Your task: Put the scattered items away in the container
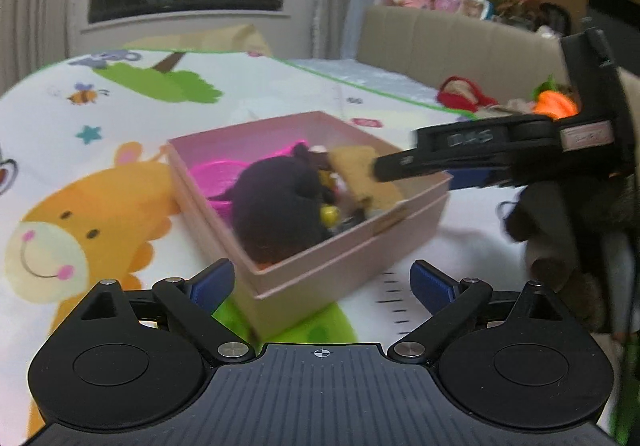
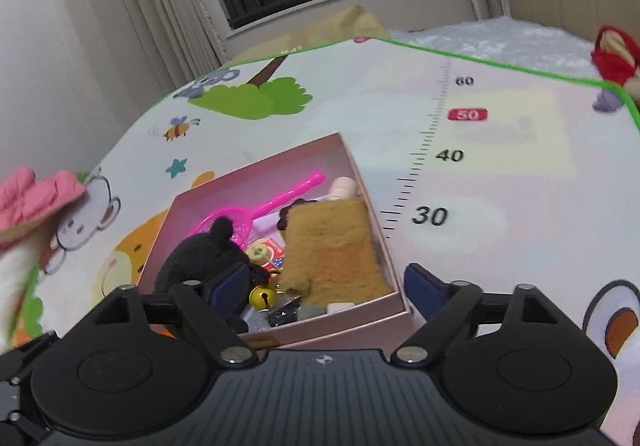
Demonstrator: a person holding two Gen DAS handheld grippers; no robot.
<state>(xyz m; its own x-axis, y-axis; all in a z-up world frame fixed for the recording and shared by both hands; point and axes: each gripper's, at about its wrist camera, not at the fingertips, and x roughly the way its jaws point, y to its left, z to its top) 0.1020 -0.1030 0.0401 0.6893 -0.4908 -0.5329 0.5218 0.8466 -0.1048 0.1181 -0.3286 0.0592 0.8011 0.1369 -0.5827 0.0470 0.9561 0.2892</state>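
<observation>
Cartoon play mat under pink box, both hand-held grippers, left and right, wide open, empty

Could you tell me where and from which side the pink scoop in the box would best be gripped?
Probably by its straight handle, coming from above: the handle lies bare toward the far corner of the pink box, while its net end is tucked under the black plush.
</observation>
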